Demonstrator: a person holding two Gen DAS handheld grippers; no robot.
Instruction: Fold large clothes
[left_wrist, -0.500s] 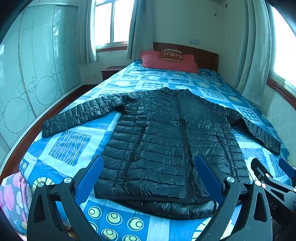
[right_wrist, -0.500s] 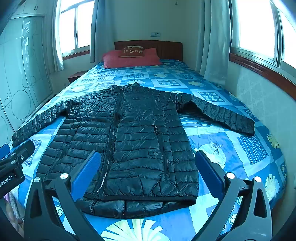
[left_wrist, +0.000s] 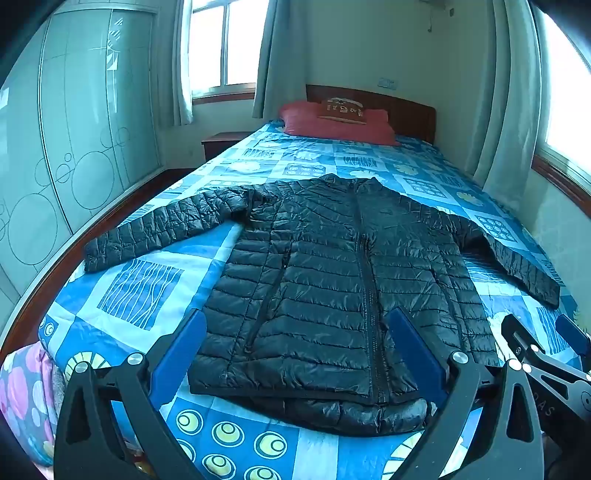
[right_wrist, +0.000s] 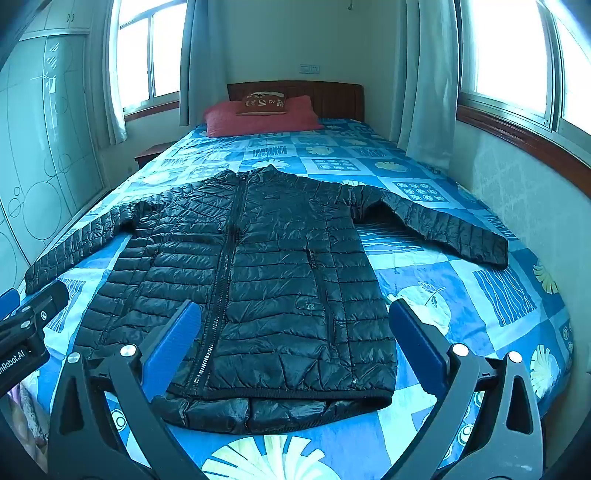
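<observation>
Both grippers (left_wrist: 297, 339) (right_wrist: 291, 332) tilt down over jacket (left_wrist: 332, 288), fingers (left_wrist: 181, 350) spread

Blue patchwork bedspread (left_wrist: 140, 291) covers the bed, with a red pillow (left_wrist: 332, 125) and a small brown cushion (left_wrist: 343, 109) on top at the far end by the wooden headboard (right_wrist: 332, 96). Frosted wardrobe doors (left_wrist: 74, 147) on the left, pale curtains (right_wrist: 421, 81) by the windows, little nightstand (left_wrist: 221, 142) far left.

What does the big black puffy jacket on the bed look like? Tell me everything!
The black quilted puffer jacket looks shiny and padded, stitched in horizontal rows. It lies flat, front up and zipped closed, on the blue patterned bedspread, collar toward the red pillow. Both sleeves stretch out sideways. It has slanted pockets and a small patch near the hem. Only the bedspread touches it; nothing grips it.
</observation>
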